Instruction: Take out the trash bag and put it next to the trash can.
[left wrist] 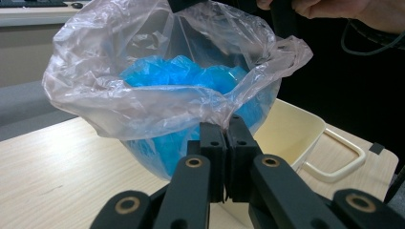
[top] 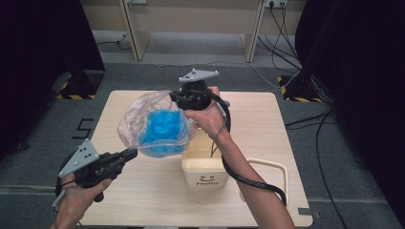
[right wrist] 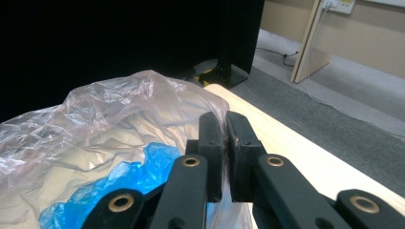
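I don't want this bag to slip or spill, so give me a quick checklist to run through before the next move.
1. Left gripper shut on the rim of the clear plastic bag: ok.
2. Right gripper shut on the opposite rim: ok.
3. Bag mouth held open between the two grips: ok.
4. Blue contents sitting low inside, nothing spilling: ok.
5. Bag lifted off the wooden table: ok, as the left gripper view shows.
6. Cream bin upright beside the bag: ok; whether it holds anything: cannot tell.
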The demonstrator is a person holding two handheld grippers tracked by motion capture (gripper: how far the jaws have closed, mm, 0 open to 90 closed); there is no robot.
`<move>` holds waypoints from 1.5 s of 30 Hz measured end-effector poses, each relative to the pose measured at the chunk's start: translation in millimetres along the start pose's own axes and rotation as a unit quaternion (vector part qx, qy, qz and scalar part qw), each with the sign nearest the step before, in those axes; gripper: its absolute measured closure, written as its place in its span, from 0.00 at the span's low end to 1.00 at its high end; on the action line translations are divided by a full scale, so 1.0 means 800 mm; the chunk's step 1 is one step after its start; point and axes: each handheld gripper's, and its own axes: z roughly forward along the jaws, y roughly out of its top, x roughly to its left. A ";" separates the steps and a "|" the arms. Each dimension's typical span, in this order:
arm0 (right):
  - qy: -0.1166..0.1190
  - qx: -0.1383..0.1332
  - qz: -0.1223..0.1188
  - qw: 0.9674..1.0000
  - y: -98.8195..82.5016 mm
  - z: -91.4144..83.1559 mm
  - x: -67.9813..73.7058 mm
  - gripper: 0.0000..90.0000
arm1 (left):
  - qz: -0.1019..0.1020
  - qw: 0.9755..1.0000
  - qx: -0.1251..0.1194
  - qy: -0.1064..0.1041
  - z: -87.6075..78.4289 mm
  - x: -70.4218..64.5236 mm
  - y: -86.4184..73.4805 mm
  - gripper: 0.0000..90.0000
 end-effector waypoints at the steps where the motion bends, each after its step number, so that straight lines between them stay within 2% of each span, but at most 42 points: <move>1: 0.002 0.003 -0.001 1.000 -0.001 0.004 0.002 0.96 | -0.002 1.000 0.000 0.000 0.000 0.001 -0.001 0.97; 8: 0.001 0.027 -0.005 1.000 -0.009 0.033 0.009 0.95 | -0.019 1.000 0.008 0.005 0.002 0.011 -0.019 0.97; 15: 0.000 0.044 0.001 0.999 -0.017 0.055 0.010 0.95 | -0.030 0.999 0.012 0.010 0.001 0.019 -0.031 0.97; 29: 0.008 0.044 0.004 0.999 -0.016 0.067 0.014 0.95 | -0.031 0.999 0.000 0.021 -0.007 0.027 -0.028 0.97; 32: 0.006 0.049 0.009 0.999 -0.020 0.072 0.014 0.95 | -0.036 0.999 0.004 0.023 -0.006 0.032 -0.034 0.97; 39: 0.006 0.066 0.002 0.998 -0.032 0.087 0.017 0.95 | -0.057 0.998 0.019 0.031 -0.001 0.044 -0.056 0.97; 45: 0.004 0.084 0.005 0.996 -0.044 0.102 0.019 0.95 | -0.064 0.997 0.035 0.031 0.003 0.049 -0.070 0.97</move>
